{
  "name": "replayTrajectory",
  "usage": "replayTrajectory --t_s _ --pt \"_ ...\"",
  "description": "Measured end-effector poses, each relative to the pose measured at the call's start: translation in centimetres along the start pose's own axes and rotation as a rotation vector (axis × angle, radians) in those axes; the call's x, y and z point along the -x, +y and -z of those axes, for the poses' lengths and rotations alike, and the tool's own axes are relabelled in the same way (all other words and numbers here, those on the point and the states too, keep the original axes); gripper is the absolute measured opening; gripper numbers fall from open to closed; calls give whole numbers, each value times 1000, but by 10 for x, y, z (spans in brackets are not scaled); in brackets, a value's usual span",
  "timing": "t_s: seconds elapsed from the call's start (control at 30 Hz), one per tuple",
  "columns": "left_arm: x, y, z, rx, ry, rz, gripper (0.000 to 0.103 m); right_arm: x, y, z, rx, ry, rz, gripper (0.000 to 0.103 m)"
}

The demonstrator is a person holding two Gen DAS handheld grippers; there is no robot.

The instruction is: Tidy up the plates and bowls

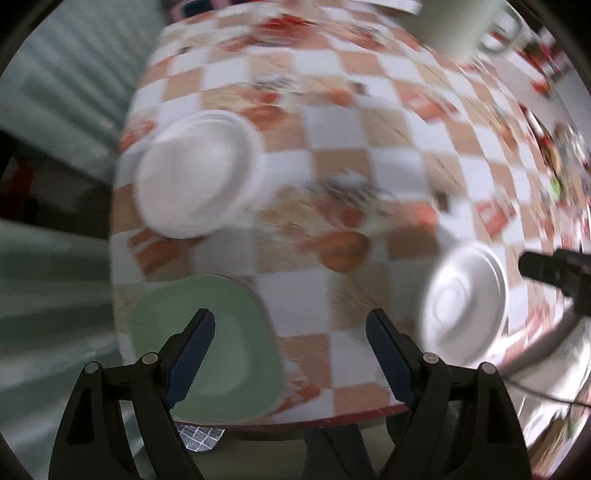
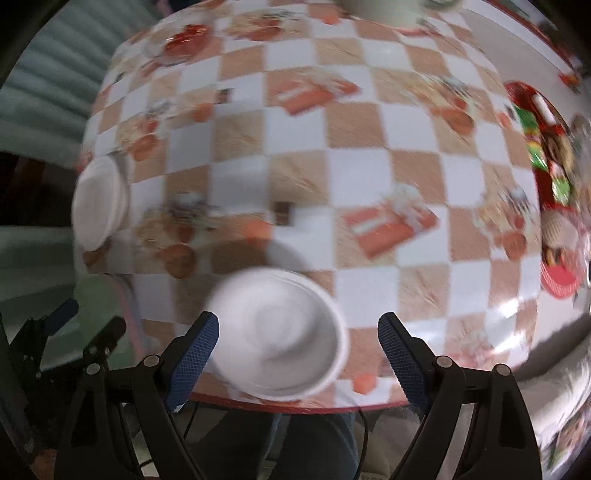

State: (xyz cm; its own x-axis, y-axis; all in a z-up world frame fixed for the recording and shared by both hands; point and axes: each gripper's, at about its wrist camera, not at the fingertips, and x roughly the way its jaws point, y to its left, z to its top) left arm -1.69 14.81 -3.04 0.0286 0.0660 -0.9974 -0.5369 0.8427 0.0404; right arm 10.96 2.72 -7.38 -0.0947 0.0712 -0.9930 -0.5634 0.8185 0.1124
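Both views are blurred. In the left wrist view a green squarish plate [image 1: 221, 350] lies at the table's near edge, under my open, empty left gripper [image 1: 290, 350]. A white bowl [image 1: 199, 173] sits beyond it at the left edge. A white bowl [image 1: 465, 302] sits to the right, near my right gripper's tip. In the right wrist view that white bowl [image 2: 280, 332] lies at the near edge between the fingers of my open, empty right gripper [image 2: 299, 350]. The far white bowl [image 2: 99, 199] and green plate [image 2: 99, 306] show at the left.
The table [image 2: 362, 166] has a checkered orange and white cloth. A red tray of food items [image 2: 546, 184] stands at the right. A pale cup [image 1: 461, 26] stands at the back. A teal ribbed surface [image 1: 55, 110] lies left of the table.
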Motion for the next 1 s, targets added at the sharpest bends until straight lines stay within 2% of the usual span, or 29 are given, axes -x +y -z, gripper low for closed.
replayTrajectory --t_s 0.27,0.37,0.4,0.43,0.77,1.0 --pt "-1 70 -23 183 -34 8 87 -6 71 -34 102 18 -62 89" --pt "-1 86 -28 224 -54 17 93 -12 92 -44 126 29 -69 89" --pt "-2 91 -29 235 -59 17 100 -14 98 -47 131 32 -70 89" --pt "-3 94 -32 242 -62 17 103 -16 103 -50 134 36 -71 89" --pt "-25 132 -57 304 -43 -1 103 -43 144 -81 159 50 -53 89" --pt "-48 142 -74 268 -19 -49 103 -63 168 -102 162 50 -45 89"
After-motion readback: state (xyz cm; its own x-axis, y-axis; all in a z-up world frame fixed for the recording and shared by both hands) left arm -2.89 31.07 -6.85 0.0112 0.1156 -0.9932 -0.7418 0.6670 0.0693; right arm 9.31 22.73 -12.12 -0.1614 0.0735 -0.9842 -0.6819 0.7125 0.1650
